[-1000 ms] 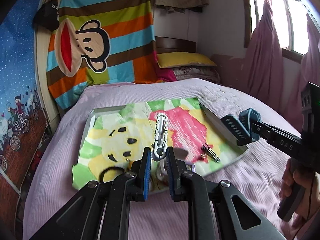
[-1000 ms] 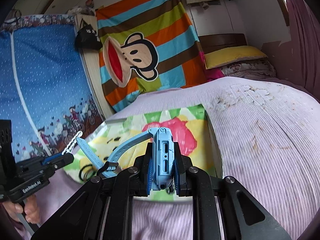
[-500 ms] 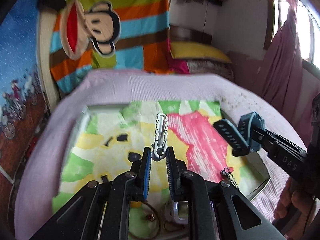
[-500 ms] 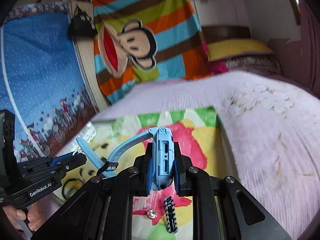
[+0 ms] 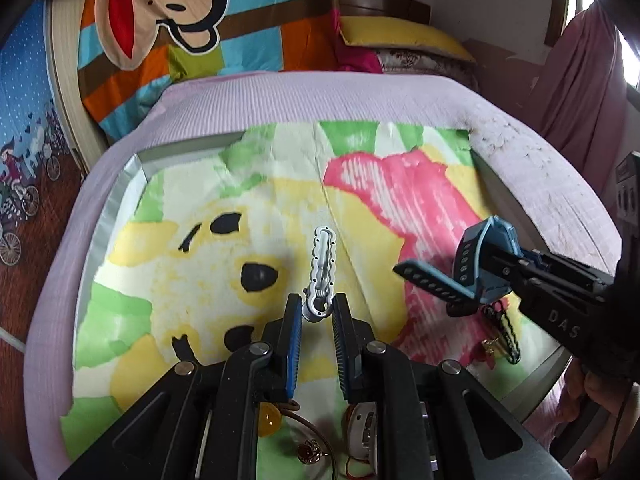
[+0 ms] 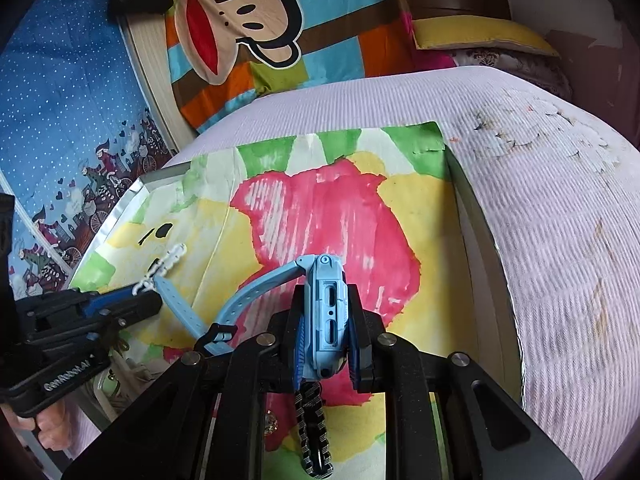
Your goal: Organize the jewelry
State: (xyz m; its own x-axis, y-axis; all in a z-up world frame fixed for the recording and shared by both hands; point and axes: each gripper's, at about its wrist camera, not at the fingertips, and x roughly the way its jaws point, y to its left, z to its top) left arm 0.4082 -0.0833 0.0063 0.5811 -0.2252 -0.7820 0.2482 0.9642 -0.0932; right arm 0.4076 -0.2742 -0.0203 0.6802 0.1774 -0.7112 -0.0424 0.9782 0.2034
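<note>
Left gripper [image 5: 317, 322]: fingers close together, pinching the ring end of a silver hair clip [image 5: 322, 268], held out above the yellow part of the painted cloth [image 5: 280, 184]; same clip [image 6: 166, 266] seen from the right wrist camera projecting from the left gripper [image 6: 150, 288] at the left edge.

Right gripper [image 6: 326, 340]: pressed onto the sides of a blue watch [image 6: 326, 312], case gripped edge-on, strap curling to the left and ending in a loose tail; same watch [image 5: 476, 258] visible from the left wrist camera, raised over the pink patch, in the right gripper [image 5: 496, 268].

Tray [image 5: 110, 208]: metal-rimmed, lined with the cloth, resting on a lilac bedspread [image 5: 320, 96].

Black hair clip [image 6: 314, 428]: flat on the cloth, directly below the watch; small gold piece [image 6: 271, 420] just to its left.

Near edge of tray, partly hidden by the left gripper: amber bead [image 5: 268, 420], cord with a small pendant [image 5: 309, 451], and an indistinct orange-and-white item [image 5: 362, 428].

Background: striped monkey blanket [image 6: 256, 40], yellow pillow [image 5: 400, 34].
</note>
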